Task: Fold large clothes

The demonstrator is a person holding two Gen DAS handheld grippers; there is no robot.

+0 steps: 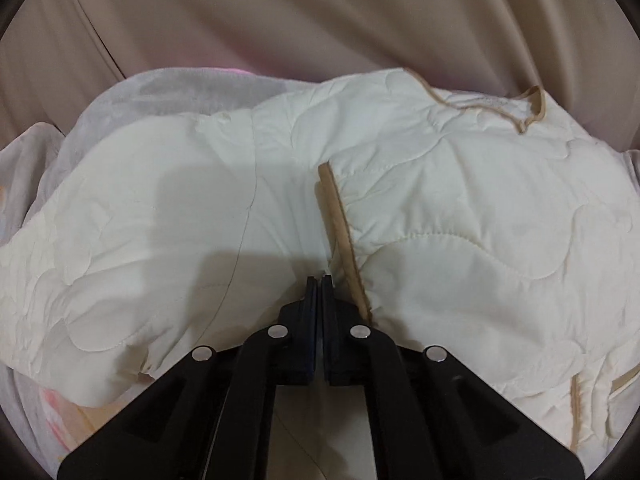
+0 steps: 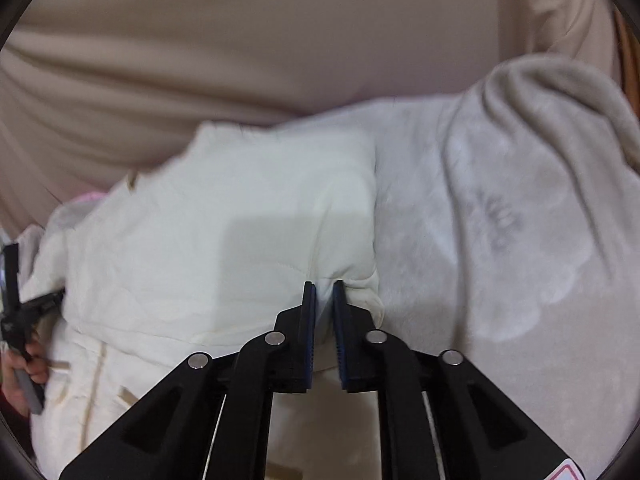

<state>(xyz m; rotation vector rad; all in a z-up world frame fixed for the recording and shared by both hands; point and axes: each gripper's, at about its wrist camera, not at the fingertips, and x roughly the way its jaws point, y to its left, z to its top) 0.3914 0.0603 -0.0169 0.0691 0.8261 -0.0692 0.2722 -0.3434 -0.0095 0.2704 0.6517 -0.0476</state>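
Note:
A cream quilted cover [image 1: 460, 216] with tan edging [image 1: 340, 236] lies bunched in the left wrist view. My left gripper [image 1: 319, 278] is shut on a thin fold of this cover beside the tan edge. In the right wrist view the same cream cover [image 2: 224, 240] fills the middle. My right gripper [image 2: 323, 285] has its jaws nearly closed on a bunched fold of the cover. The left gripper and the hand holding it [image 2: 20, 320] show at the far left edge of the right wrist view.
A pale grey fleece blanket [image 2: 500, 220] lies under and to the right of the cover; it also shows in the left wrist view [image 1: 160, 92]. A beige sheet [image 2: 280, 40] covers the surface behind. Pink patterned fabric [image 1: 52, 412] shows at lower left.

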